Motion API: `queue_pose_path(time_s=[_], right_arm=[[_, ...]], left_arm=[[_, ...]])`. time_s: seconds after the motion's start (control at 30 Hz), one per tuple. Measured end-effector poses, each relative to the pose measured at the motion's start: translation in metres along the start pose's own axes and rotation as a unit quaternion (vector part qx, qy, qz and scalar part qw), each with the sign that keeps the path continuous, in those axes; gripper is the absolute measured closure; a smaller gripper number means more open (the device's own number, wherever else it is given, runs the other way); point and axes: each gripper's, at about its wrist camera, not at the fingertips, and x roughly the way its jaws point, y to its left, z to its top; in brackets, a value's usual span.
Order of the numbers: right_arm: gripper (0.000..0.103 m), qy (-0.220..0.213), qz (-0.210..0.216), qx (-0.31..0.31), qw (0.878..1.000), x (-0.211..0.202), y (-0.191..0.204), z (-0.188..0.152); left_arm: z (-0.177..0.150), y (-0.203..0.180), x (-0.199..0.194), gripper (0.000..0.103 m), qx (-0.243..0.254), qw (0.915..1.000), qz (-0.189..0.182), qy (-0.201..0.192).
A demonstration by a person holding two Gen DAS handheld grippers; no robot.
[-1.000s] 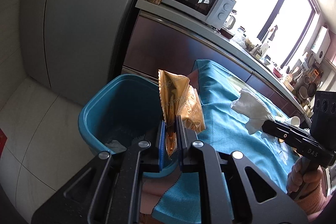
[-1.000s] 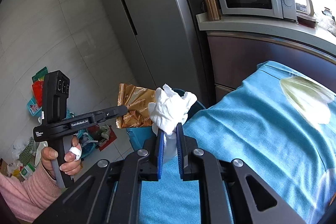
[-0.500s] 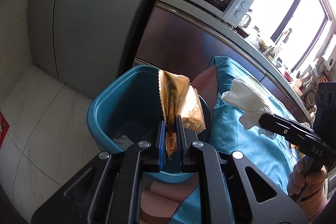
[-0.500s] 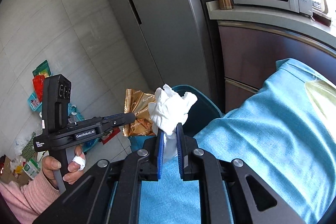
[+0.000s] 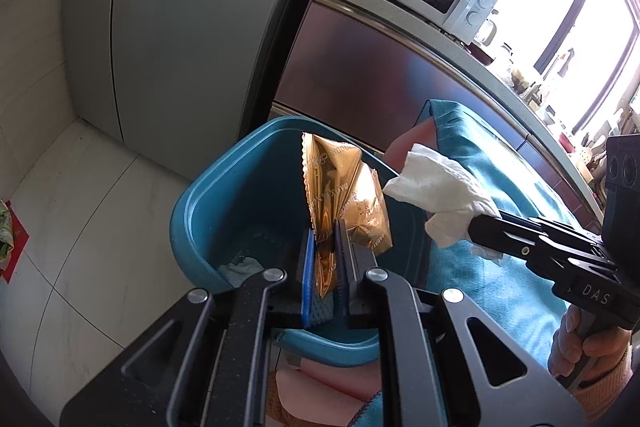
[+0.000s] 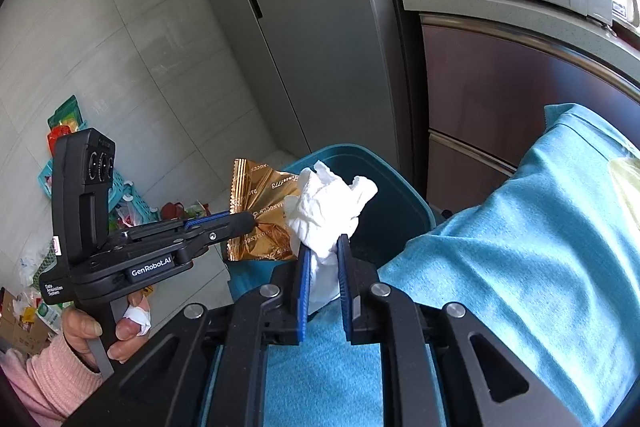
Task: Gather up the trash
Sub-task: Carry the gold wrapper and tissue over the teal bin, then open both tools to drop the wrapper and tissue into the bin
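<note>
Our left tool pinches a gold wrapper over the bin. Our right tool clamps a tissue above the bin's rim

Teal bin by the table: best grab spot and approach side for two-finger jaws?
Pinch the rolled rim of the teal bin on its floor-side wall, coming from above. The rim is the only thin lip, the walls are too broad, and the far side sits close against the blue-clothed table.
</note>
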Motion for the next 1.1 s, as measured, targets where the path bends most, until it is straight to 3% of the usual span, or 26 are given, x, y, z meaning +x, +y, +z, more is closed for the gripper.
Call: queue_pose_path(time_s=[0.3, 0.57, 0.77, 1.1], right_arm=[[0.087, 0.035, -0.020, 0.005, 0.999, 0.027, -0.003, 0.005], [0.078, 0.042, -0.033, 0.008, 0.999, 0.033, -0.008, 0.006], [0.075, 0.024, -0.032, 0.015, 0.999, 0.024, -0.014, 0.004], [0.071, -0.026, -0.024, 0.001, 0.999, -0.026, -0.017, -0.018]], left_arm=[[0.005, -0.003, 0.020, 0.092, 0.007, 0.9997, 0.019, 0.011], [0.005, -0.005, 0.032, 0.092, 0.008, 0.9996, 0.023, 0.018], [0.001, -0.007, 0.026, 0.091, 0.012, 0.9997, 0.016, 0.011], [-0.005, -0.035, -0.005, 0.076, 0.047, 0.9984, -0.015, -0.026]])
